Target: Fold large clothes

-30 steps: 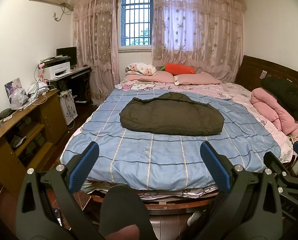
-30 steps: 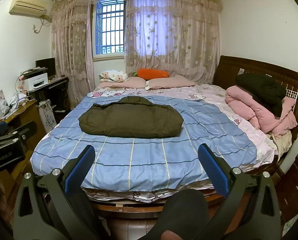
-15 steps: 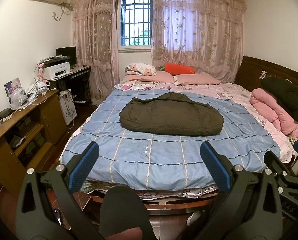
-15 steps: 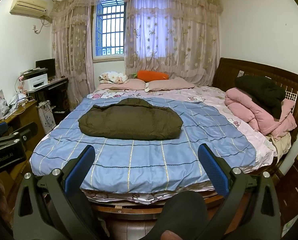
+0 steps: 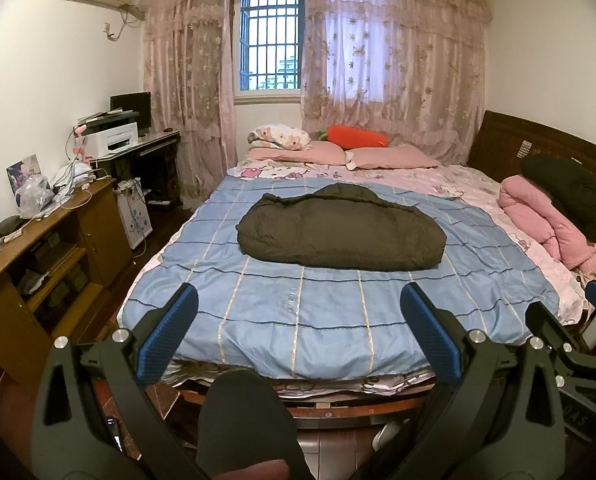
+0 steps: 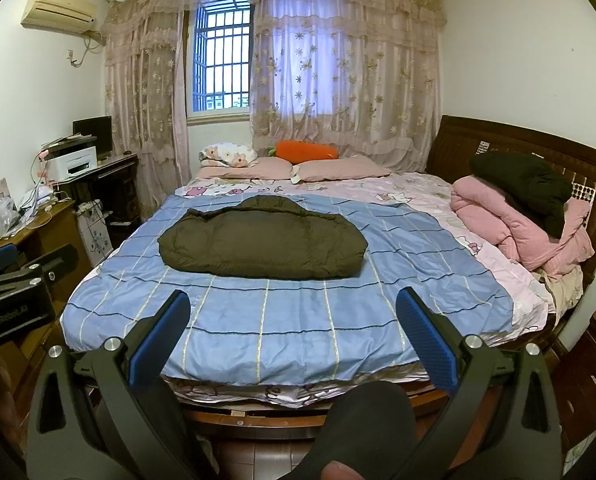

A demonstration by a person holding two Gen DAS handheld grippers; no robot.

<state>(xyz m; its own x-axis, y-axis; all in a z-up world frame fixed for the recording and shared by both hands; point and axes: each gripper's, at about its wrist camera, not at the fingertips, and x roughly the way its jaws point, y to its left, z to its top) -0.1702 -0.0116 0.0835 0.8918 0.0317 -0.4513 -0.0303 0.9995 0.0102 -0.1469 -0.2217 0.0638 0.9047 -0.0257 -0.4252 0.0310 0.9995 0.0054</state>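
A dark olive padded coat (image 5: 340, 232) lies folded in a compact bundle on the blue checked bedspread (image 5: 318, 312), in the middle of the bed; it also shows in the right wrist view (image 6: 262, 242). My left gripper (image 5: 298, 320) is open and empty, held off the foot of the bed, well short of the coat. My right gripper (image 6: 292, 320) is open and empty too, level with the left one. The right gripper's body shows at the right edge of the left wrist view (image 5: 570, 344).
Pink folded quilt (image 6: 518, 224) with a black garment (image 6: 526, 184) on top lies by the wooden headboard at right. Pillows and an orange cushion (image 6: 306, 151) sit at the far end. A wooden cabinet (image 5: 38, 264) and desk with printer (image 5: 112, 142) stand left.
Both grippers have drifted very slightly; the view has barely shifted. The coat has not moved and both grippers stay open.
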